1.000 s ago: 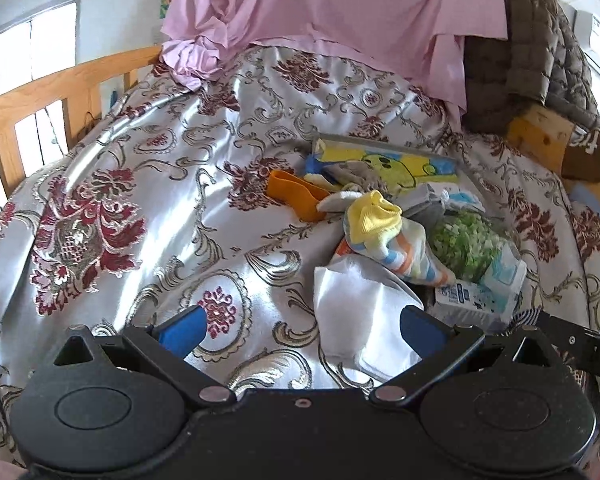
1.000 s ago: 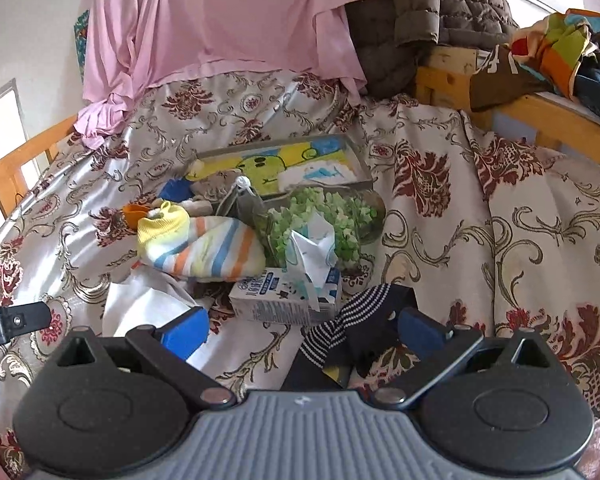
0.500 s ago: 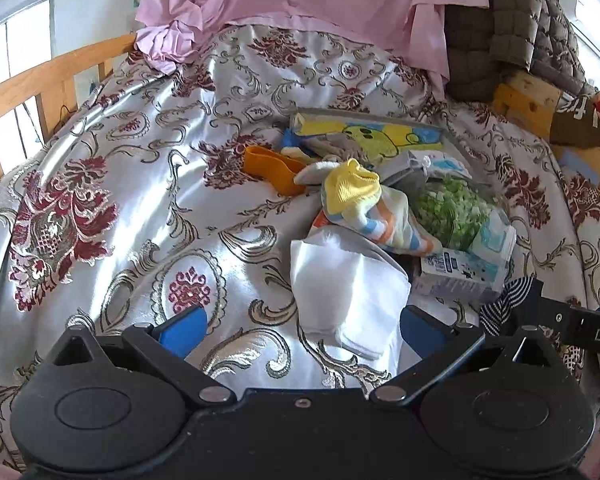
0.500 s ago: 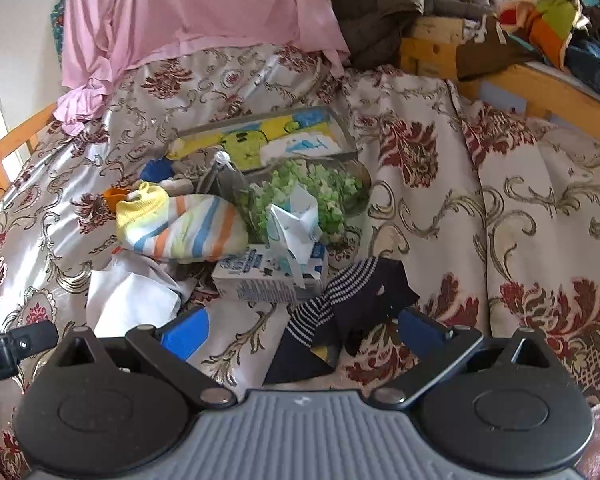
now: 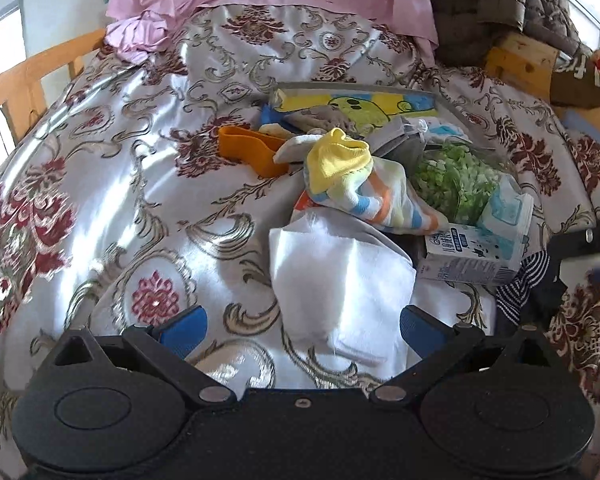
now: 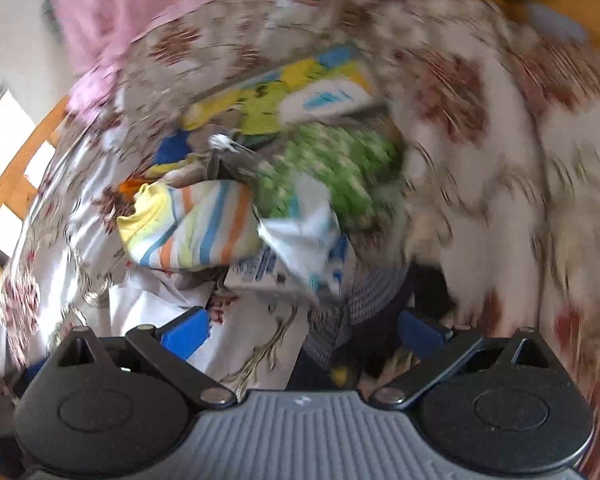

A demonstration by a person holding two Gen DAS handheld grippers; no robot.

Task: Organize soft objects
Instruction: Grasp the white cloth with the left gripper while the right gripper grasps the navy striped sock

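The task looks barely begun: the white cloth [image 5: 340, 276], striped sock [image 5: 364, 192] and dark striped sock [image 6: 352, 312] lie unsorted in one pile on the bedspread [image 5: 120, 184]. The left gripper [image 5: 300, 326] is spread wide around the cloth, grasping nothing. The right gripper [image 6: 302, 328], also spread and empty, straddles the dark sock, though this view is blurred.

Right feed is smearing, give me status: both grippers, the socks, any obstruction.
Left gripper open over white cloth. Right gripper open at dark striped sock, view blurred. Tissue box close beside the sock.

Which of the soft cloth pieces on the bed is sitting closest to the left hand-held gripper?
The plain white folded cloth, lying between the open left hand-held gripper's blue fingertips. The pastel striped sock with yellow cuff lies farther back.
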